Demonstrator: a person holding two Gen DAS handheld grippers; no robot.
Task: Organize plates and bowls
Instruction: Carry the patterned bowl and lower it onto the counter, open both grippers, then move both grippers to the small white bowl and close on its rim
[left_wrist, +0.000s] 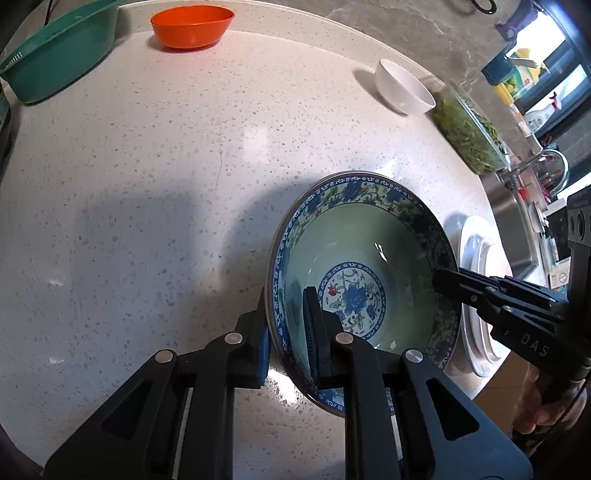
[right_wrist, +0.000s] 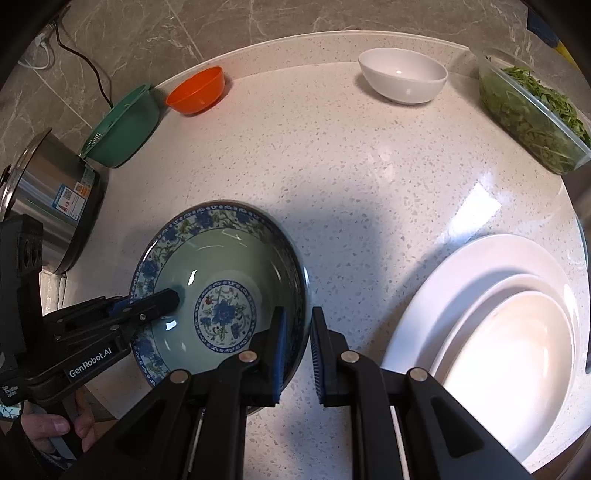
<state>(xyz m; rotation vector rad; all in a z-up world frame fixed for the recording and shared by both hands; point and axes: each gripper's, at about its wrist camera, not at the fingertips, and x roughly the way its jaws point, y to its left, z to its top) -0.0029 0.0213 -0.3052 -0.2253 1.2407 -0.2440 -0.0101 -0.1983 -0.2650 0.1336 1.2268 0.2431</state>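
Speckled pale countertop (right_wrist: 351, 177) with a green colander (right_wrist: 122, 127) beside a steel pot (right_wrist: 51, 192), and a clear container of chopped greens (right_wrist: 532, 114)

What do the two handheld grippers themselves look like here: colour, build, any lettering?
Both are black plastic linkages with silver rivets and blue ribbed pads on the jaws. The left gripper carries white "GenRobot.AI" lettering; the right gripper shows "DAS". Bare fingers wrap the left handle; sleeves aren't visible.
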